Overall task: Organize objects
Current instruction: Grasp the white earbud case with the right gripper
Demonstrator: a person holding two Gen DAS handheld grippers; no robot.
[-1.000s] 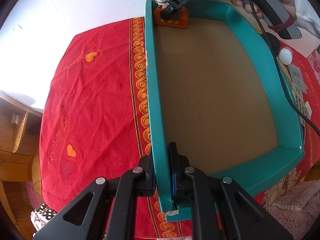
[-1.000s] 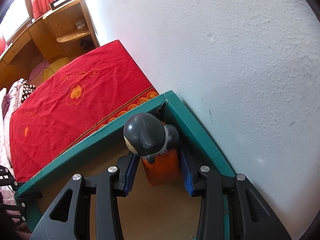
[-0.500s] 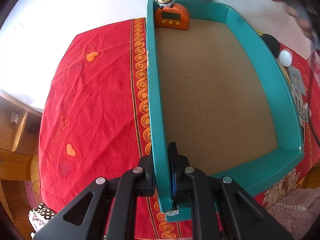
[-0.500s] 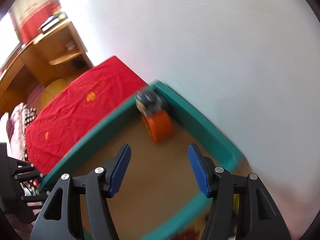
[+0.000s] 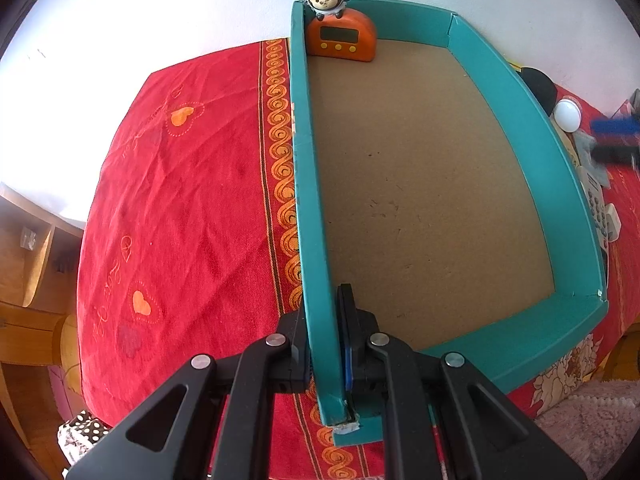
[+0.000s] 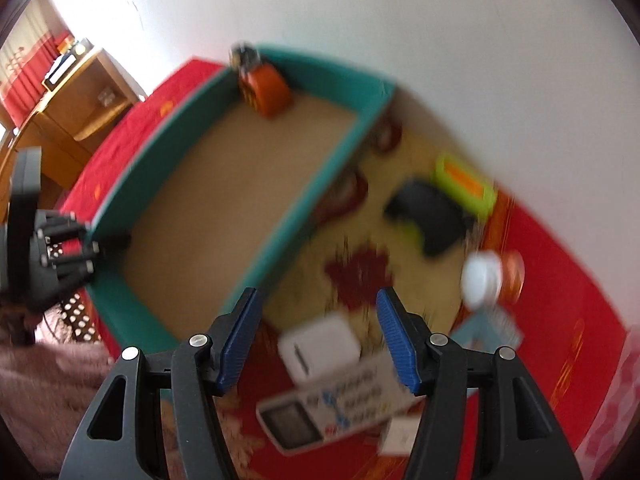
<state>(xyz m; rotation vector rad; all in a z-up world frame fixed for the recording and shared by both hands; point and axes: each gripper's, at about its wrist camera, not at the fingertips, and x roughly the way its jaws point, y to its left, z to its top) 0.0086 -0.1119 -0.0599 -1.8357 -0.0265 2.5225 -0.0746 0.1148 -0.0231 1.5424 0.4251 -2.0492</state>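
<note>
With the orange monkey-topped timer [image 5: 341, 38] parked in the teal cardboard tray's [image 5: 520, 128] far corner—your left gripper [image 5: 326, 344] clamping its wall—your right gripper [image 6: 318, 340], jaws apart and empty, next needs centring over the white square block [image 6: 320, 354].

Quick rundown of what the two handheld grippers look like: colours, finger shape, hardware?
Both are matte black plastic. The right gripper has ribbed blue pads on angular fingers with triangular cut-outs and silver pivot screws. The left gripper has the same build; a blue pad edge shows.
</note>
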